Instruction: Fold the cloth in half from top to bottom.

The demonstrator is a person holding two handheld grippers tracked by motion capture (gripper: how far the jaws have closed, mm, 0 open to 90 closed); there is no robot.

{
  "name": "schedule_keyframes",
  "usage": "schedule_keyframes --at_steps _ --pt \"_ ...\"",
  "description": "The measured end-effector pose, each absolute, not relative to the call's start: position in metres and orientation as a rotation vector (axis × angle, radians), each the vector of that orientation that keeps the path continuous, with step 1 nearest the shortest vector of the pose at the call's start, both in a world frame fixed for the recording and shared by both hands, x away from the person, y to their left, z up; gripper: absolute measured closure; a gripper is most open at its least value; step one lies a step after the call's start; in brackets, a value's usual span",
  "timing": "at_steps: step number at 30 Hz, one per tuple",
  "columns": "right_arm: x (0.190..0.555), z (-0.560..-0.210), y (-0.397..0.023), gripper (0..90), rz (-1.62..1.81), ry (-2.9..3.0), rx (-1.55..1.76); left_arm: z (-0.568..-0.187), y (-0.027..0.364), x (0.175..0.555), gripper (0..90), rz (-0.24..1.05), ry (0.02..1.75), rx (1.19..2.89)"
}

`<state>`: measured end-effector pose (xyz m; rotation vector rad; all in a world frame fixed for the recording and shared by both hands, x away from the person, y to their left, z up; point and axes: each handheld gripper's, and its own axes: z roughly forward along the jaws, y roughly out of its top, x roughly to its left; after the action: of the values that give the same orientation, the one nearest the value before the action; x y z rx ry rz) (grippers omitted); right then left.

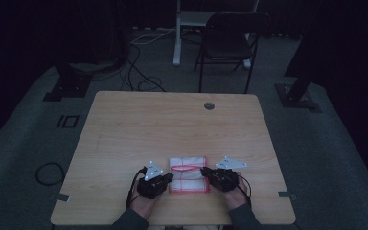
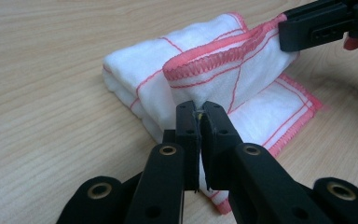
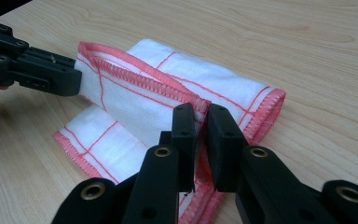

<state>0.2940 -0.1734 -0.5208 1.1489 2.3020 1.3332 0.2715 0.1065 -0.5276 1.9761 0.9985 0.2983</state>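
Together, my left claw (image 2: 200,112) and right claw (image 3: 198,114) each pinched one end of the white cloth (image 1: 188,174). Its pink-edged top layer was lifted while the rest lay on the worktop (image 1: 172,120).

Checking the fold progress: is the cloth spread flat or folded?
Folded. The white cloth lies doubled on the table, and the left gripper and right gripper lift its top layer's red-stitched edge.

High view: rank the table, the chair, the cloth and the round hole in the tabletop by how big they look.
1. Table, easily largest.
2. Chair; it stands farther from the camera, so it looks smaller than it is.
3. Cloth, held at each end by the left gripper and right gripper.
4. Hole, smallest.
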Motion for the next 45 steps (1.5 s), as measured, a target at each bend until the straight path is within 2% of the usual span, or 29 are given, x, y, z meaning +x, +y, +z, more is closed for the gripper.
schedule_keyframes --at_steps 10,22,29,33,34,38,45 --pt "0.292 -0.525 -0.174 82.6 1.331 2.313 1.156 -0.533 0.107 0.27 85.5 0.286 1.013 1.982" --pt "0.289 -0.529 -0.173 82.5 1.313 2.328 1.154 -0.508 0.117 0.281 75.5 0.323 1.041 1.868" --pt "0.287 -0.529 -0.174 81.8 1.319 2.332 1.152 -0.507 0.103 0.291 73.8 0.308 1.025 1.905" --pt "0.286 -0.528 -0.177 79.0 1.333 2.325 1.148 -0.511 0.102 0.289 74.3 0.303 1.026 1.92" --pt "0.285 -0.528 -0.179 73.9 1.342 2.307 1.159 -0.512 0.103 0.287 74.5 0.298 1.022 1.922" --pt "0.284 -0.525 -0.186 68.4 1.359 2.264 1.192 -0.512 0.105 0.28 75.6 0.295 1.009 1.934" --pt "0.285 -0.523 -0.195 67.5 1.368 2.201 1.24 -0.517 0.109 0.27 75.5 0.274 1.001 1.937"
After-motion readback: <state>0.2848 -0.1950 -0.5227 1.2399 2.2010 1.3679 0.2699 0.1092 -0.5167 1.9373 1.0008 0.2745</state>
